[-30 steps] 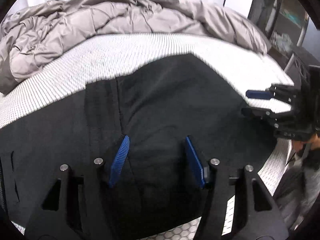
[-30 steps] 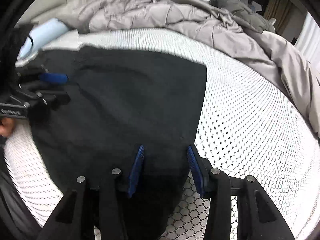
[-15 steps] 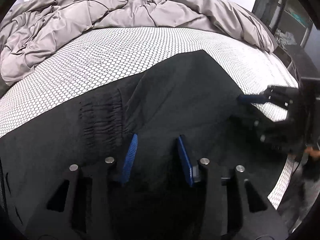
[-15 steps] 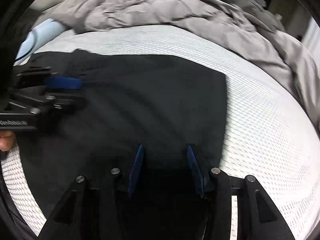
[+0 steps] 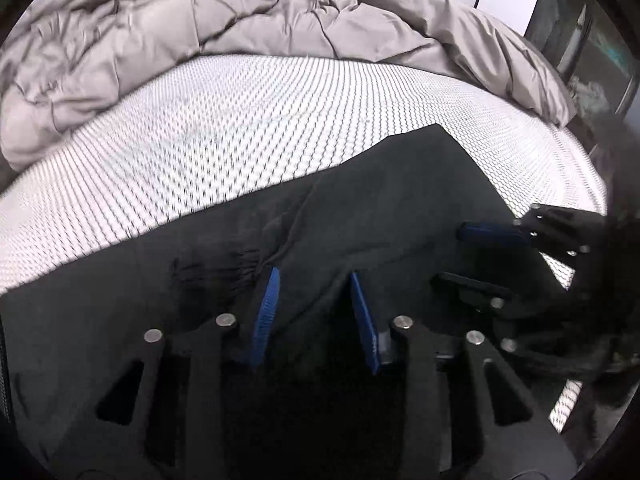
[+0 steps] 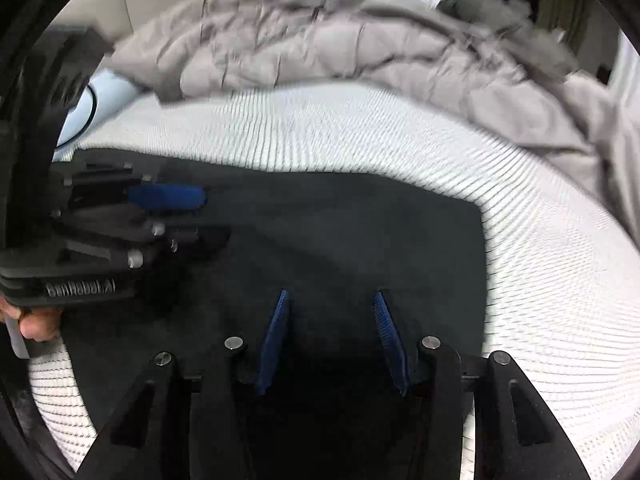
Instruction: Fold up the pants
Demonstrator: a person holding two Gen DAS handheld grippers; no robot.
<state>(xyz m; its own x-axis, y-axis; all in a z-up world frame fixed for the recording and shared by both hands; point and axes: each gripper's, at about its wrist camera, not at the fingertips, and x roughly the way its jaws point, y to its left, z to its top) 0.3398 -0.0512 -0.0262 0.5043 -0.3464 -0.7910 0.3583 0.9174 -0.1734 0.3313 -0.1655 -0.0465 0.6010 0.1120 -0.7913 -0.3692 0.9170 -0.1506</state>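
Black fabric: the pants (image 5: pixel 380 216) lie spread on the bed, on its white mesh mattress cover (image 5: pixel 240 120), with one layer already doubled over the gathered waistband (image 5: pixel 216 270). Near edge runs under both tools.

Left hand-held gripper (image 5: pixel 314 312): jaws have just been closing, with a raised fold of cloth between the blue pads. Pads don't look fully pressed on it yet, so I read it as apart, mid-pinch.

Right hand-held gripper (image 6: pixel 332 340): jaws apart, hanging over the same black cloth close to its right edge. Whether the pads touch cloth, can't tell; motion blur.

A fingertip (image 6: pixel 38 322) shows under the left tool in the right wrist view.

Beyond: grey quilt (image 5: pixel 248 20) bunched at the far side of the bed, well apart from the pants.

Step, my read: taking hold of the near edge for another fold. Next move calls for both pinches seated on all the layers, then an even lift and carry so the edge lands square, without dragging the bottom layer.
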